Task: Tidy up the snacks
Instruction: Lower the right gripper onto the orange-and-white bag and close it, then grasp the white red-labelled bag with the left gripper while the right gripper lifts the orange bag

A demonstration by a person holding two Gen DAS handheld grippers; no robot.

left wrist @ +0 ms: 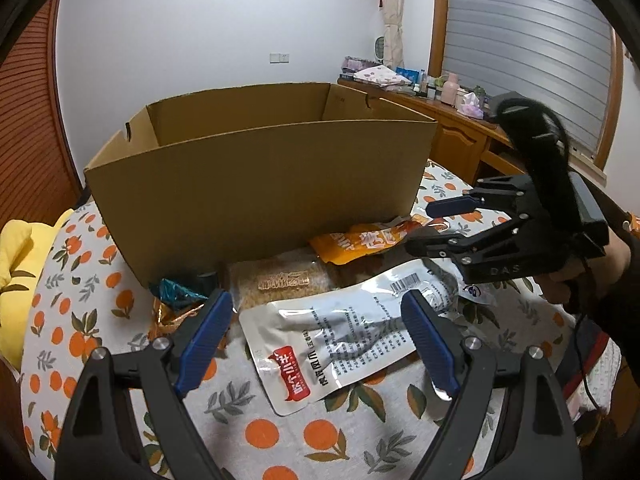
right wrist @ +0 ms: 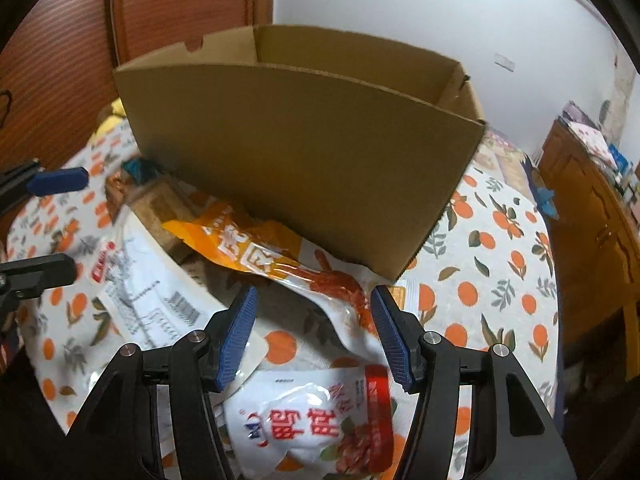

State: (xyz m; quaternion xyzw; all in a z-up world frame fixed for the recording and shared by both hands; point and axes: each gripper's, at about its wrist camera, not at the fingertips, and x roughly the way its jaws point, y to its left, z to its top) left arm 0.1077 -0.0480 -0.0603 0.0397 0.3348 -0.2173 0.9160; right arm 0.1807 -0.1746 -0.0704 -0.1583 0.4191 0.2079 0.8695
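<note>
An open cardboard box (left wrist: 256, 176) stands on the orange-print cloth; it also shows in the right wrist view (right wrist: 304, 160). Snack packs lie in front of it: a silver-white pouch (left wrist: 344, 332), a tan cracker pack (left wrist: 280, 280), an orange pouch (left wrist: 360, 240) and a teal-gold wrapper (left wrist: 176, 296). My left gripper (left wrist: 316, 340) is open, its jaws either side of the silver-white pouch. My right gripper (right wrist: 312, 336) is open over the orange pouch (right wrist: 256, 252), with a white-red pouch (right wrist: 312, 420) below it. The right gripper also shows in the left wrist view (left wrist: 432, 224).
A yellow cushion (left wrist: 16, 264) lies at the left of the cloth. A wooden cabinet (left wrist: 460, 136) with bottles and clutter stands at the back right, under a shuttered window. A wooden door (right wrist: 180, 4) is behind the box.
</note>
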